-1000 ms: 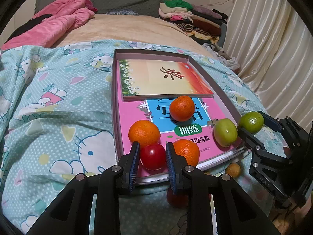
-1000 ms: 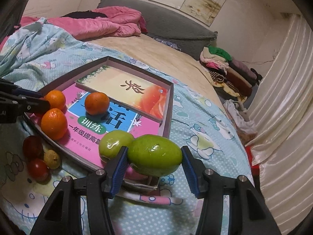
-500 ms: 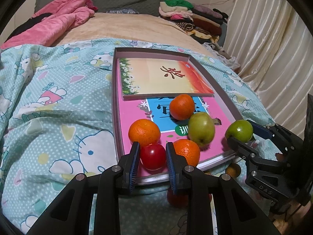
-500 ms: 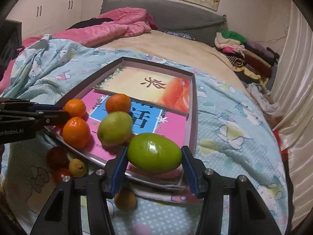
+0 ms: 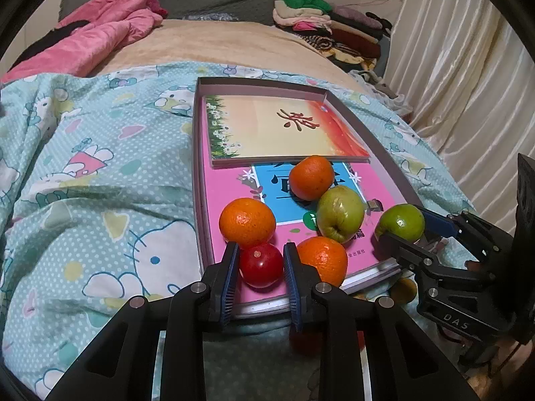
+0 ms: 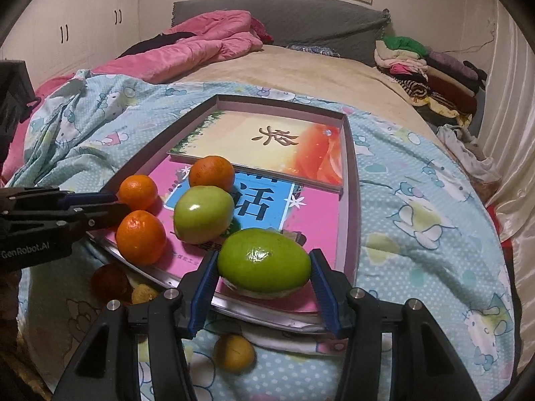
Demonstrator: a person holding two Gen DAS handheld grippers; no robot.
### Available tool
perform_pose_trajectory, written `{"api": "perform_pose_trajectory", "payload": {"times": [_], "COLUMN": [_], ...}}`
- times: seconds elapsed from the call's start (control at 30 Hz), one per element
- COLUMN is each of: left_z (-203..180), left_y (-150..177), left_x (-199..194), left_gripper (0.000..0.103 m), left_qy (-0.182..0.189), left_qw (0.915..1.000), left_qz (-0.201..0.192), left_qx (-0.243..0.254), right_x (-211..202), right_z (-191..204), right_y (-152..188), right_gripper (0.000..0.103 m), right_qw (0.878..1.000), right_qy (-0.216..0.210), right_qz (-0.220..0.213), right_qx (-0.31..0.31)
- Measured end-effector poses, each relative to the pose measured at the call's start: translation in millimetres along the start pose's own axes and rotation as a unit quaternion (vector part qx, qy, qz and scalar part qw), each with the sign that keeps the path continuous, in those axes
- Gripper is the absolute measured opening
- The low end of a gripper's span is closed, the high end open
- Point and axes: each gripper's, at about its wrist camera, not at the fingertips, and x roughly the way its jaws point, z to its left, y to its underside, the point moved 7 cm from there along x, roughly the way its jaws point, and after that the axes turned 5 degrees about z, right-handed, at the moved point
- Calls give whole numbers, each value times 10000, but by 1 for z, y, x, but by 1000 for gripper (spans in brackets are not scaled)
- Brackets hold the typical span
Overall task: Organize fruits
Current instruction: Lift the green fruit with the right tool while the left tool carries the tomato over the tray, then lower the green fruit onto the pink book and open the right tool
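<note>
Both fingers clamp fruit: left gripper [image 5: 261, 264] a red fruit [image 5: 260, 265], right gripper [image 6: 263, 260] a green fruit [image 6: 264, 259]

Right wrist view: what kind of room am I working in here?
Most likely a bedroom: a bed with a grey headboard, a rumpled pink duvet, and built-in wardrobes along the wall.

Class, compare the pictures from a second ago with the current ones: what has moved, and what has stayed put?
The loose pale green fruit rolled from the tray's right edge inward, ending against the far orange. The right gripper, still clamping its green fruit, carried it left over the tray. The left gripper still holds the red fruit; the other two oranges and books stayed.
</note>
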Motion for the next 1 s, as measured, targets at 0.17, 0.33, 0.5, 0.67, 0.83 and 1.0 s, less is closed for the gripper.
{"api": "perform_pose_trajectory", "payload": {"times": [0.17, 0.33, 0.5, 0.67, 0.83, 1.0], "left_z": [0, 0, -1, -1, -1, -1], "left_y": [0, -1, -1, -1, -1, -1], "left_x": [1, 2, 2, 2, 2, 2], "left_gripper": [27, 27, 27, 27, 27, 27], "left_qy": [-9, -19, -31, -57, -62, -77], "left_qw": [10000, 10000, 10000, 10000, 10000, 9999], "left_qz": [2, 0, -1, -4, -2, -3], "left_qx": [4, 15, 26, 54, 60, 76], "right_x": [2, 6, 7, 7, 7, 6], "right_z": [1, 8, 9, 9, 6, 4], "right_y": [-1, -4, -5, -4, -2, -2], "right_gripper": [54, 54, 54, 54, 54, 55], "right_qw": [9998, 9993, 9991, 9989, 9984, 9980], "right_qy": [-151, -363, -403, -431, -493, -517], "right_qz": [23, 43, 51, 59, 54, 32], "right_qx": [100, 117, 137, 188, 280, 353]}}
